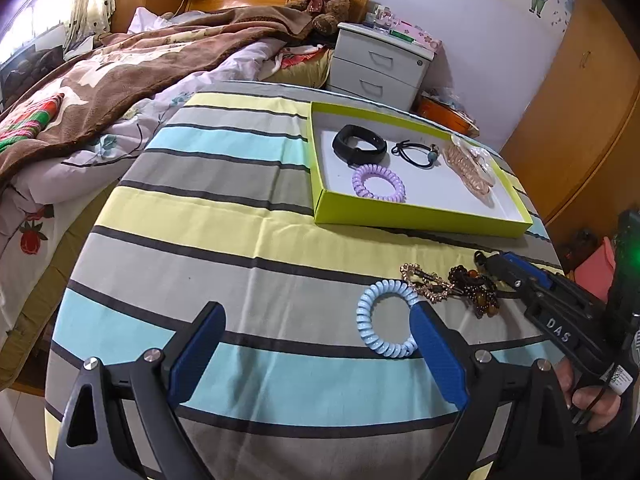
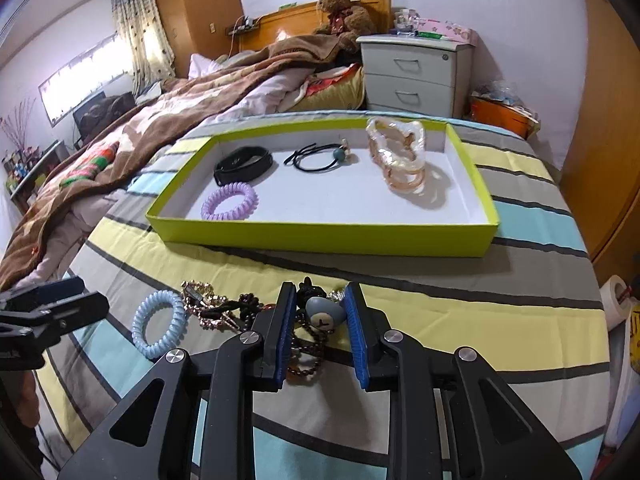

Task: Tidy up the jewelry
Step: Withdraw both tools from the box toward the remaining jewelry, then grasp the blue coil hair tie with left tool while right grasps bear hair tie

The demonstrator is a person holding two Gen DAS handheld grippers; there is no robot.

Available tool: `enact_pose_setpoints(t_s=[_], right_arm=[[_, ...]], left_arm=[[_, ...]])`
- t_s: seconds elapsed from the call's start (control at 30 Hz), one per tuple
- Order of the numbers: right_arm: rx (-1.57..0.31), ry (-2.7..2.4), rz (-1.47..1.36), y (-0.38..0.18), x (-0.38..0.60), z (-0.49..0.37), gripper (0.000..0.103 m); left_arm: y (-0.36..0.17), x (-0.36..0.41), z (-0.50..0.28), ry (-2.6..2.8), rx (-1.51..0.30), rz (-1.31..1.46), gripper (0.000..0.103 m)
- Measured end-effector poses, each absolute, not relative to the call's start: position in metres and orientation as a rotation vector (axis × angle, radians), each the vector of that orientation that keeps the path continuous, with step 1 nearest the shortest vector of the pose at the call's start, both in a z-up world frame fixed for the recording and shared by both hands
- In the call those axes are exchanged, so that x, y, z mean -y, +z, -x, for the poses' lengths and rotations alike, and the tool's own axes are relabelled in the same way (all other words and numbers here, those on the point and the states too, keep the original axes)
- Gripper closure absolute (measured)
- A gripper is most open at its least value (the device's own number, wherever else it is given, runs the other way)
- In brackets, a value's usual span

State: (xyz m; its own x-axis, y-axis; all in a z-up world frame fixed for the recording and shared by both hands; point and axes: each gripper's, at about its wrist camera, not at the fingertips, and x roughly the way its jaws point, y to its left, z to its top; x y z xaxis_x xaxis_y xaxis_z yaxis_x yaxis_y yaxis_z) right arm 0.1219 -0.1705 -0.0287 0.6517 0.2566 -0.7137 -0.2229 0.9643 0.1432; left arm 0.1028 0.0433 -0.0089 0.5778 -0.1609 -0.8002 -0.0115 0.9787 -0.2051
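Observation:
A lime-green tray [image 1: 420, 216] [image 2: 320, 236] on the striped cloth holds a black band [image 1: 359, 145] [image 2: 243, 165], a black hair tie [image 1: 416, 152] [image 2: 320, 158], a purple coil tie [image 1: 379, 182] [image 2: 230, 201] and a peach hair claw [image 1: 466, 168] [image 2: 400, 156]. On the cloth lie a light-blue coil tie [image 1: 386, 320] [image 2: 158, 322], a gold chain [image 1: 424, 282] [image 2: 202, 298] and dark beads [image 1: 478, 290] [image 2: 304, 356]. My left gripper [image 1: 316, 320] is open, its right finger beside the blue coil. My right gripper [image 2: 320, 308] [image 1: 486, 258] is closing around a grey-blue heart charm [image 2: 322, 316].
An unmade bed [image 1: 100, 80] lies to the left. A white nightstand [image 1: 380, 64] [image 2: 416, 76] stands behind the table, and wooden wardrobes [image 1: 580, 100] to the right. An orange bin [image 2: 500, 116] sits by the nightstand.

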Motion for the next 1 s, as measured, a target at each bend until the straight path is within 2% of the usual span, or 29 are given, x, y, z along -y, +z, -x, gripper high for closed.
enact_pose_setpoints(t_s=[0.2,0.33,0.4,0.63,0.83,1.0], right_arm=[[-0.775,0.259,-0.089,-0.016,0.188,-0.113,0.077],[-0.757,0.252,-0.103,-0.01,0.197,-0.107,0.077],[-0.748,0.245,-0.102,-0.009,0.199,-0.104,0.077],[-0.736,0.243,-0.129,-0.006,0.208,-0.097,0.077],[-0.732,0.248,-0.136,-0.005,0.209,-0.094,0.077],[-0.733,0.249,-0.139,-0.005,0.209,-0.093,0.077]], left_arm=[[-0.018,-0.037,-0.108,-0.062,-0.975,0.148,0.018],[-0.023,-0.029,-0.11,-0.105,-0.998,0.15,0.019],[-0.028,-0.025,-0.112,-0.107,-1.018,0.136,0.025],[-0.028,-0.017,-0.114,-0.077,-1.007,0.071,0.033],[-0.029,-0.011,-0.113,-0.041,-0.993,-0.016,0.05],[-0.028,-0.015,-0.114,-0.025,-0.985,-0.027,0.073]])
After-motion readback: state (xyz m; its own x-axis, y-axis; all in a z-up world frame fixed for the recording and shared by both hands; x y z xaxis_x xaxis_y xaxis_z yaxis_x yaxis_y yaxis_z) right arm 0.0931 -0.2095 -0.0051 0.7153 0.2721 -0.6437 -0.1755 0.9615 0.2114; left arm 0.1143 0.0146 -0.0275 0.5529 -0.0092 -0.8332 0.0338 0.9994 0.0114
